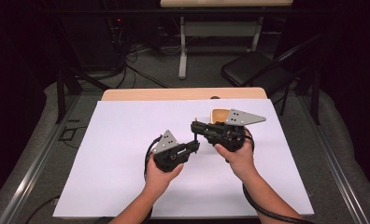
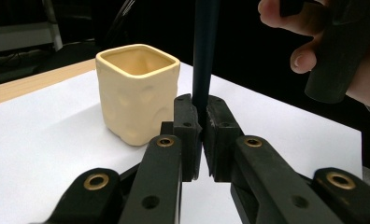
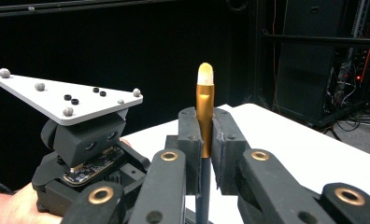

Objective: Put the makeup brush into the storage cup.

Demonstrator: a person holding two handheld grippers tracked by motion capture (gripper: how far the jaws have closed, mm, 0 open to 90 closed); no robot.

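A thin dark pencil [image 2: 205, 46] with a gold ferrule and a pale eraser tip [image 3: 204, 88] is clamped by both grippers at once. My left gripper [image 2: 200, 105] is shut on the dark shaft, which rises straight up out of its jaws. My right gripper [image 3: 205, 119] is shut on the gold end, with the eraser sticking out above its pads. In the high view the left gripper [image 1: 193, 148] and the right gripper [image 1: 195, 126] meet tip to tip over the middle of the white sheet. A cream square cup [image 2: 137, 91] stands upright and empty just beyond them.
The white sheet [image 1: 122, 149] covers a wooden table [image 1: 174, 94]. The cup [image 1: 219, 114] sits behind the right gripper in the high view, partly hidden by it. A black folding chair [image 1: 255, 70] and a second table's legs stand beyond the far edge.
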